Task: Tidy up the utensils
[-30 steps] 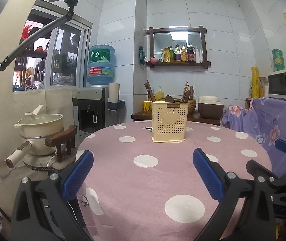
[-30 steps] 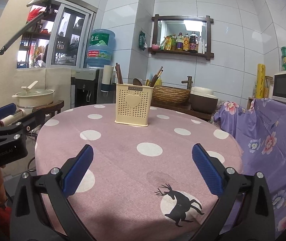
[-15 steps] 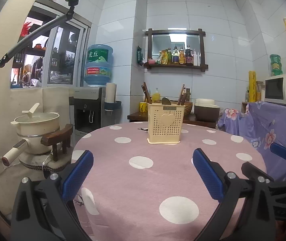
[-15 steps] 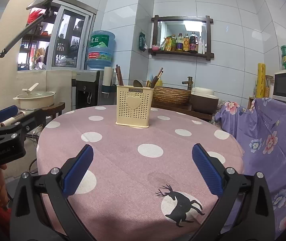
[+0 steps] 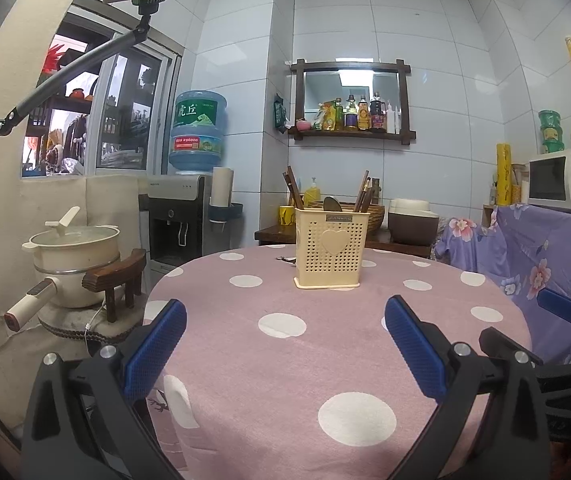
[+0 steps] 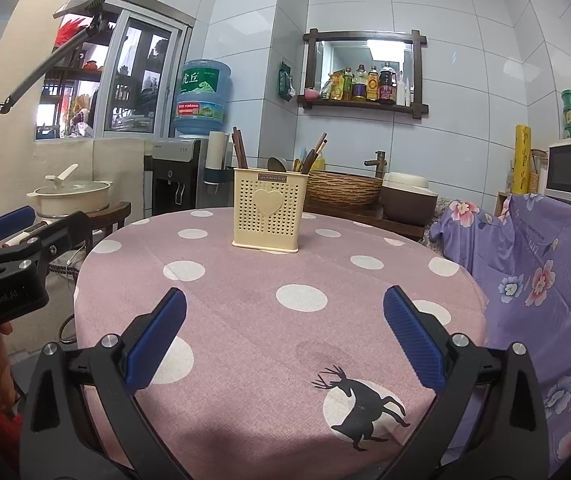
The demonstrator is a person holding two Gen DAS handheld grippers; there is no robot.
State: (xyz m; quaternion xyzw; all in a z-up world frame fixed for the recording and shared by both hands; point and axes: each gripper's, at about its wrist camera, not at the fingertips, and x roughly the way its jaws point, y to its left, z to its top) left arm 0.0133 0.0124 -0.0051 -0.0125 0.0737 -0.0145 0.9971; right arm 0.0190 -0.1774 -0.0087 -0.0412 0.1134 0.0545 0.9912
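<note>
We hold the left gripper [image 5: 285, 344] low over the near edge of the round surface [image 5: 325, 344], its blue-padded fingers [image 5: 153, 348] spread wide with nothing between them. We hold the right gripper [image 6: 285, 332] the same way, fingers [image 6: 413, 336] wide apart and empty, above the pink polka-dot cloth near the printed black deer [image 6: 361, 408]. In the left view the right gripper shows at the far right edge; in the right view the left gripper shows at the far left.

The cream perforated utensil holder [image 5: 329, 252] stands upright toward the far side of the surface, well apart from both grippers, a heart shape on its front face. Brown chopsticks [image 6: 239, 148] lean out of its left end, more sticks [image 6: 315, 152] lean from the right end, and a dark spoon bowl [image 6: 276, 164] pokes up between them. In the left view a small dark item [image 5: 285, 259] lies on the cloth just beside the holder's left side; we cannot tell what it is.

Behind the surface we see a water dispenser [image 5: 177, 216] with a blue bottle, a cream pot [image 5: 75, 252] on a stool, a wall shelf [image 5: 351, 132] of bottles, and a microwave [image 5: 561, 176].
</note>
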